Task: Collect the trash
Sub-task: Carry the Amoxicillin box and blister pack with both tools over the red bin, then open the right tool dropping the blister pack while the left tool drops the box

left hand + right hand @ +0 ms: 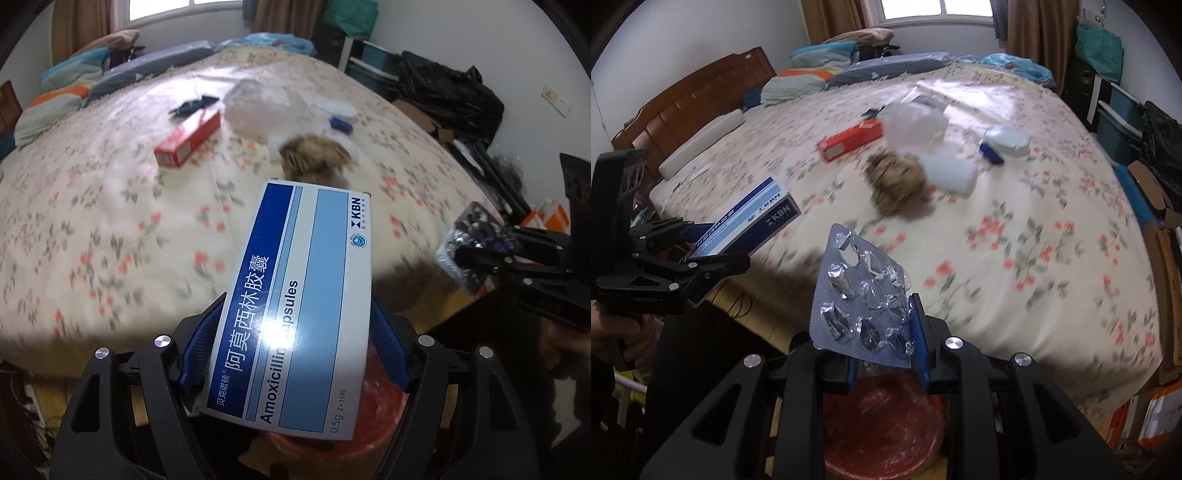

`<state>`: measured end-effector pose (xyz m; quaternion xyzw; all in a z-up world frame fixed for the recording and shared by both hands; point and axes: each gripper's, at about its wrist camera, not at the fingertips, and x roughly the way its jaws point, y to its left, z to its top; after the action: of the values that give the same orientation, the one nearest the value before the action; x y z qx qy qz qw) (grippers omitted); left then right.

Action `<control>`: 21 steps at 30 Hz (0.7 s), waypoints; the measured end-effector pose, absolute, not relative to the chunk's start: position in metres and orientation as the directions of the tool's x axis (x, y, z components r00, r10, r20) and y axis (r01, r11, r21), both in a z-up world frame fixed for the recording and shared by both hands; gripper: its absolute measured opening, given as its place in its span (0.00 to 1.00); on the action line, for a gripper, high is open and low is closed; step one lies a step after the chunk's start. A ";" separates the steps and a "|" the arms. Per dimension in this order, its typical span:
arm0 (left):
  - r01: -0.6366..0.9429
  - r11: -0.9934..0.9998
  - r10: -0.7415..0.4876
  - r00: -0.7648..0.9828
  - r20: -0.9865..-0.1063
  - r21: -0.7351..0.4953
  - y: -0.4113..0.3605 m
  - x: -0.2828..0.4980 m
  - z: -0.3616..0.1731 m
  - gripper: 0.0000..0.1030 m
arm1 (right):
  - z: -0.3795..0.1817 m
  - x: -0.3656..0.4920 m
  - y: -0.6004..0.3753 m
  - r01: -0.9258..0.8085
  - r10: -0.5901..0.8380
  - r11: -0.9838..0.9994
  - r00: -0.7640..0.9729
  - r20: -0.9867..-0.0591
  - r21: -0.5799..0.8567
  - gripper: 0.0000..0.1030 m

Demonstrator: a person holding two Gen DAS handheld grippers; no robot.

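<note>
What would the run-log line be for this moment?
left hand-held gripper: shut on medicine box | right hand-held gripper: shut on empty blister pack | both over red bin | bed: litter remains

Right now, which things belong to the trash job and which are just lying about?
Job:
- pill box, in left claw
- blister pack, in right claw
- red bin
- red box
- clear bag

Lying about:
- pillows
- headboard

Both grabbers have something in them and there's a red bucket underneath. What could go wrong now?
The empty blister pack is pinched only at its lower edge by the right gripper, so it might slip early. The medicine box is long and, tilted in the left gripper, could catch the red bucket rim and fall outside.
</note>
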<state>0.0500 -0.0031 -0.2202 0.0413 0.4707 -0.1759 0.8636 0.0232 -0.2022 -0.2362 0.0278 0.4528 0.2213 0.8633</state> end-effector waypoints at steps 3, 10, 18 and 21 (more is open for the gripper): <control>0.354 0.930 -0.266 0.462 -0.846 -0.099 -0.008 0.028 -0.236 0.71 | -0.253 0.009 -0.195 -0.365 0.410 0.896 0.458 -0.789 0.253 0.23; 0.354 0.930 -0.224 0.322 -0.920 -0.102 -0.020 0.004 -0.308 0.71 | -0.321 -0.012 -0.174 -0.384 0.386 0.887 0.311 -0.868 0.256 0.23; 0.363 0.928 -0.136 0.126 -0.983 -0.082 -0.031 0.014 -0.400 0.71 | -0.409 -0.016 -0.156 -0.395 0.305 0.888 0.122 -0.944 0.236 0.23; 0.360 0.929 -0.114 0.064 -0.991 -0.084 -0.032 0.020 -0.428 0.71 | -0.433 -0.016 -0.151 -0.394 0.284 0.888 0.061 -0.957 0.239 0.23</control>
<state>0.0197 -0.0323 -0.4284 0.0925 0.6641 -0.1638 0.7236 -0.0159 -0.1514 -0.4334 -0.0424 0.6444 0.2332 0.7271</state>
